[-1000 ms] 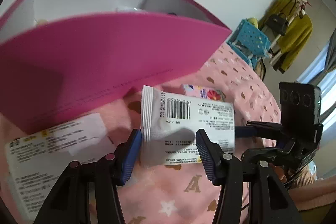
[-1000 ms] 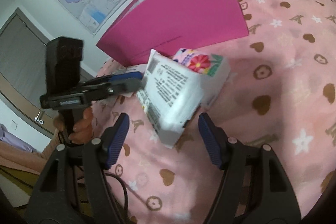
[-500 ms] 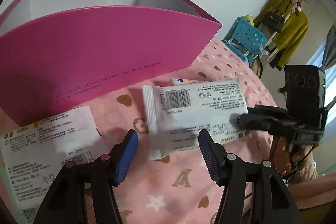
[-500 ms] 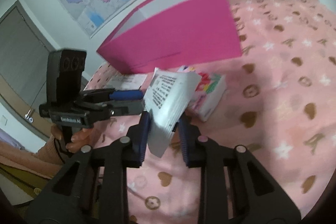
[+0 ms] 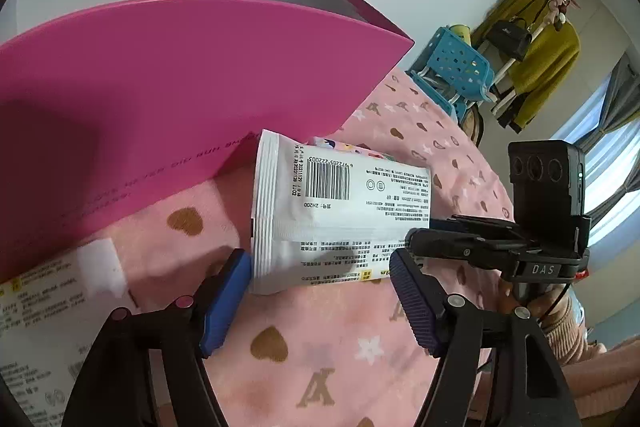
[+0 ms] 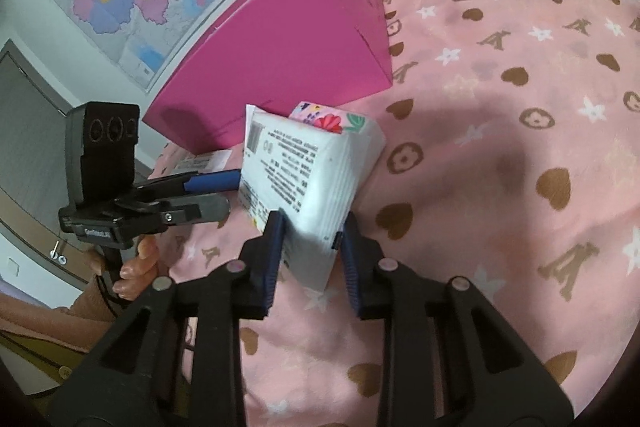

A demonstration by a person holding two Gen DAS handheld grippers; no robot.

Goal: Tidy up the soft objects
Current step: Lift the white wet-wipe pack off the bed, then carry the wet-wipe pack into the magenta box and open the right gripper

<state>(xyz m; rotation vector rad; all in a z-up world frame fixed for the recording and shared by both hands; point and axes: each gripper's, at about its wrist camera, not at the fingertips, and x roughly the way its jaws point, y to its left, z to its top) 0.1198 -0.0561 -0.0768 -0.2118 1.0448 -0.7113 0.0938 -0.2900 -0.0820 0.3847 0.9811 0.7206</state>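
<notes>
Box [image 5: 192,75] stands on the blanket [image 5: 320,347] at the back, near the wall. Tissue pack [image 5: 340,211] sits just in front of it, overlapping a smaller pack [image 6: 332,119] behind. Another flat pack [image 5: 44,307] lies left on the blanket. Basket [image 5: 456,67] beyond the bed edge.

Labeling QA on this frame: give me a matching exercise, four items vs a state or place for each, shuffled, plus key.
Items:
1. white tissue pack
2. pink box
3. left gripper
4. floral pack

States/places:
A. open, jaws on either side of the pack's end
B. clamped at one end by the right gripper
C. stands open-topped on the blanket
D. lies behind the white pack, partly hidden

Pairs: 1-B, 2-C, 3-A, 4-D
</notes>
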